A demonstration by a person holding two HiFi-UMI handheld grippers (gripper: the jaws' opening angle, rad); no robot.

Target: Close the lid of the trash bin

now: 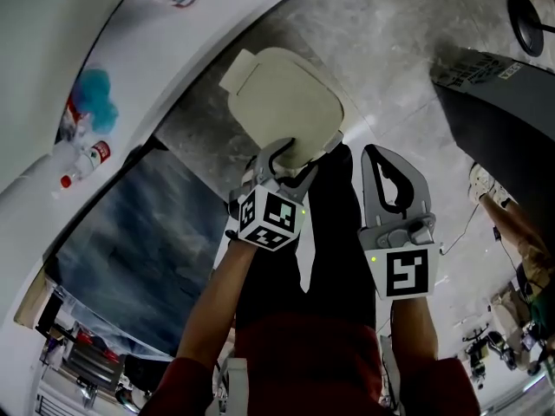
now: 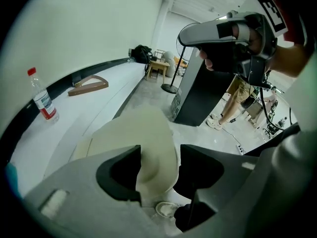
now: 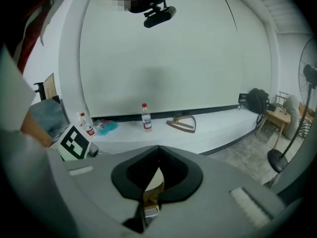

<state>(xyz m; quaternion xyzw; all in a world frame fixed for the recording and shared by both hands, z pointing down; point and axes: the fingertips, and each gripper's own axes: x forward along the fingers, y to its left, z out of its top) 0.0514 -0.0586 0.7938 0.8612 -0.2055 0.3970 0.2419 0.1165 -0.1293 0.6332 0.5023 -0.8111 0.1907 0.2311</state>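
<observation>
Lid (image 2: 148, 143) sits between parted jaws of the left gripper (image 2: 159, 155), clearest in its view; right gripper (image 3: 158, 150) closed.

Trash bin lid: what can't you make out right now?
- Bin body and hinge: head view, covered by the lid and left gripper.
- Touch on the lid: left gripper view, it stands between the open fingers; contact unclear.
- Lid past the right gripper: in its view the shut fingers show only a sliver.
</observation>
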